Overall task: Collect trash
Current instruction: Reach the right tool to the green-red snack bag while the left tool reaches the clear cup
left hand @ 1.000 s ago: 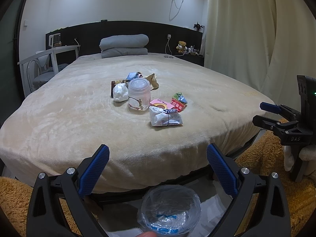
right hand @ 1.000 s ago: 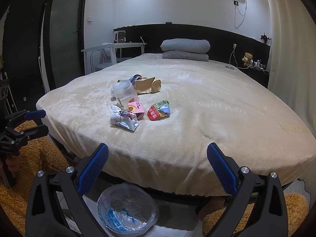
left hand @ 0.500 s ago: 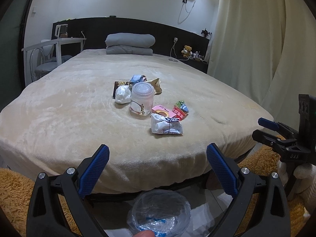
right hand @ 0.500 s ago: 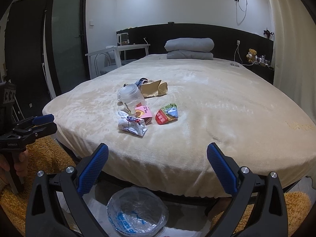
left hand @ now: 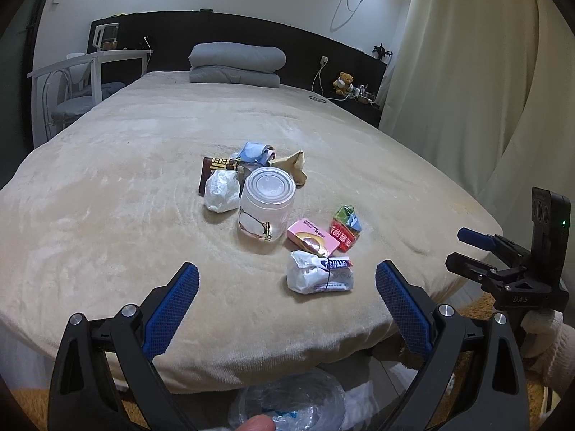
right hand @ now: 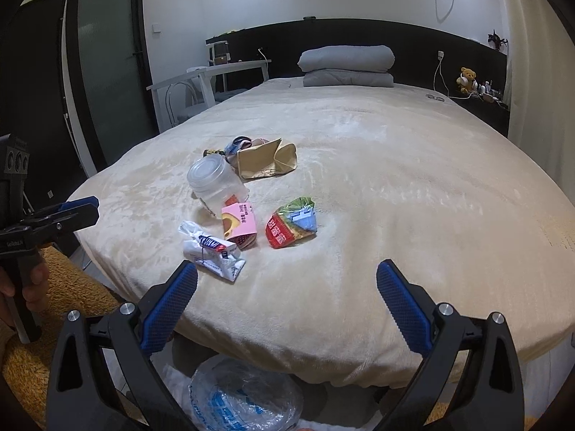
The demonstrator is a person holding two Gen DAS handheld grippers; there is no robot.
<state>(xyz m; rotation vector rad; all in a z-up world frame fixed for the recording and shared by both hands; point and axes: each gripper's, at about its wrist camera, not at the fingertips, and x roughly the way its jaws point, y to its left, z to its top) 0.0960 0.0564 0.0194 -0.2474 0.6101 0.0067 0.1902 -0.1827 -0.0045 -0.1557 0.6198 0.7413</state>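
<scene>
Trash lies in a cluster on the beige bed: a clear plastic cup, a white wrapper, a pink box, a red-green packet, a crumpled white tissue, a brown paper bag and a dark box. The cup, white wrapper, pink box and packet also show in the right wrist view. My left gripper is open and empty above the bed's near edge. My right gripper is open and empty, likewise short of the trash.
A bin lined with a clear plastic bag stands on the floor below the bed edge, also in the right wrist view. Grey folded bedding lies at the headboard. A white desk and chair stand left; curtains hang right.
Both grippers have risen and moved forward toward the bed; the trash looks closer and the bin has slid lower in both views. Both stay open.
</scene>
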